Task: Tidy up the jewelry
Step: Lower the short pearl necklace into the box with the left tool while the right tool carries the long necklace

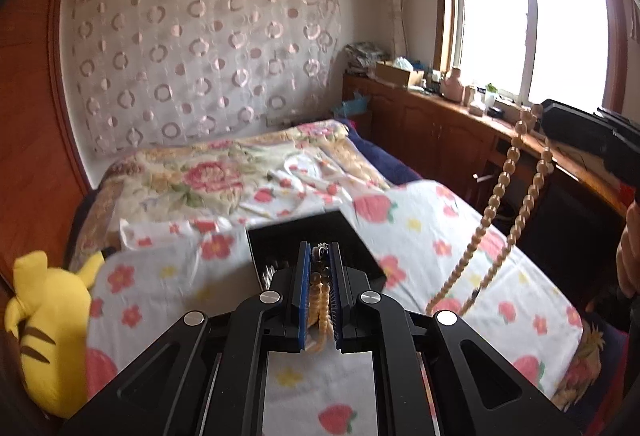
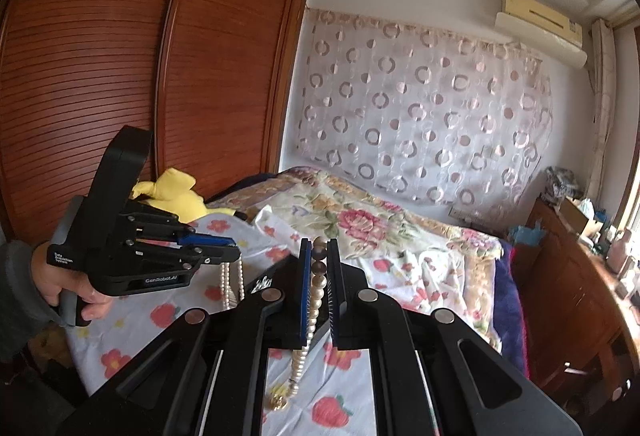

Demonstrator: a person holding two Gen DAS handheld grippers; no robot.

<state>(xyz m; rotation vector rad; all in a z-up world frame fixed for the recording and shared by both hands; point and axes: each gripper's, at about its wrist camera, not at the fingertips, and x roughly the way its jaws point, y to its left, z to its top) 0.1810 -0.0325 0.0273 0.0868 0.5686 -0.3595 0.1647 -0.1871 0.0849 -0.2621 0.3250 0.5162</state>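
My left gripper [image 1: 320, 248] is shut on a strand of cream pearl beads [image 1: 322, 296] that runs back between its blue pads. Just beyond its tips a black jewelry box [image 1: 352, 236] lies on the floral bed sheet. At the upper right my right gripper [image 1: 540, 116] holds a pearl necklace [image 1: 500, 196] that hangs in two lines toward the bed. In the right wrist view my right gripper [image 2: 319, 242] is shut on that pearl necklace [image 2: 316, 296], whose gold clasp end [image 2: 280, 400] dangles below. My left gripper [image 2: 234, 250] shows at the left with pearl strands [image 2: 232, 284] hanging from it.
The bed [image 1: 420, 228] carries a strawberry-print sheet and a flowered quilt. A yellow plush toy [image 1: 48, 316] lies at its left edge beside a tall wooden wardrobe [image 2: 100, 56]. A cluttered wooden cabinet [image 1: 440, 124] runs under the window on the right.
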